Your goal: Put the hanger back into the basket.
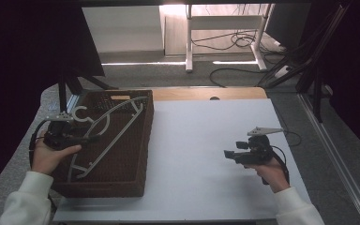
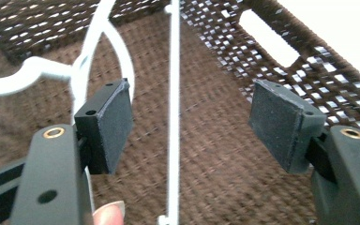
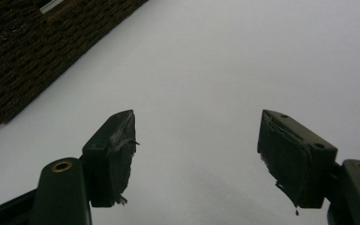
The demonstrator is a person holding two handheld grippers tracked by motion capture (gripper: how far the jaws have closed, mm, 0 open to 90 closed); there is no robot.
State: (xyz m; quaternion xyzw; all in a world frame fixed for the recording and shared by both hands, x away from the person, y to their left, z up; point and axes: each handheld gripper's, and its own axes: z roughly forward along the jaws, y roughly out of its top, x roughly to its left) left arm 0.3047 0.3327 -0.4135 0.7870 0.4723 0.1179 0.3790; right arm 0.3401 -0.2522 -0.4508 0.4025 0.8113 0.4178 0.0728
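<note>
Item: white hanger [image 1: 104, 136], which we find lying slantwise in the brown basket [image 1: 138, 154] at the table's [image 1: 206, 154] left. Our left gripper [image 2: 187, 126] hovers over it, jaws spread, one thin bar between the pads untouched. Our right gripper [image 3: 194, 154] is spread above bare table, well apart.

Basket [image 1: 131, 180] sits on counter's [image 1: 201, 154] left part, w/ its left side past the counter's edge. Hanger [image 1: 104, 136] lies inside basket, slantwise: hook end at far left, its long bar running from far right corner to near left. Left tongs [image 1: 93, 138] over basket's left part, above hanger; one thin hanger bar [image 2: 173, 117] runs between the jaws, touching neither. Right tongs [image 1: 228, 154] over bare counter, right of basket, well apart from it, pointing toward it.
</note>
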